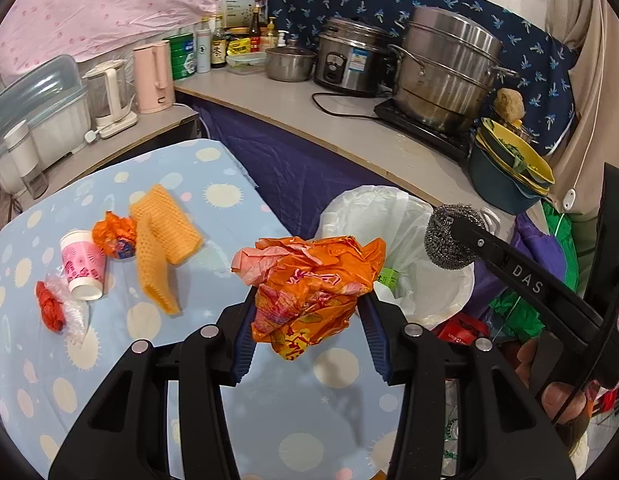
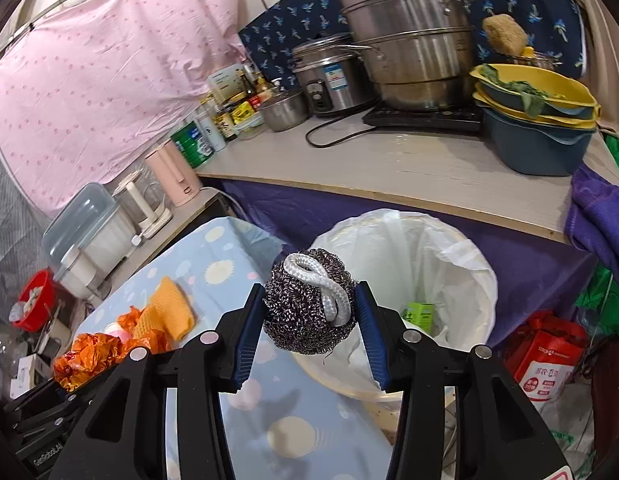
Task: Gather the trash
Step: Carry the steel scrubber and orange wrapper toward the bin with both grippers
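My left gripper (image 1: pixel 309 312) is shut on a crumpled orange plastic bag (image 1: pixel 309 280), held above the blue dotted tablecloth (image 1: pixel 109 360) near the table's right edge. My right gripper (image 2: pixel 309 312) is shut on a steel wool scourer (image 2: pixel 305 312) with a white cord loop, just left of the white-lined trash bin (image 2: pixel 449 264). That scourer (image 1: pixel 449 236) shows at the right of the left wrist view, over the bin (image 1: pixel 389 216). On the table lie a pink paper cup (image 1: pixel 83 264), an orange wrapper (image 1: pixel 113 236), an orange knitted cloth (image 1: pixel 161 240) and a red scrap in clear film (image 1: pixel 53 308).
A green carton (image 2: pixel 419 312) lies inside the bin. A counter behind holds a steel steamer pot (image 2: pixel 409 40), rice cooker (image 2: pixel 329 76), stacked basins (image 2: pixel 537 128), bottles and a pink kettle (image 1: pixel 153 76). Red bags (image 2: pixel 545 352) stand on the floor at the right.
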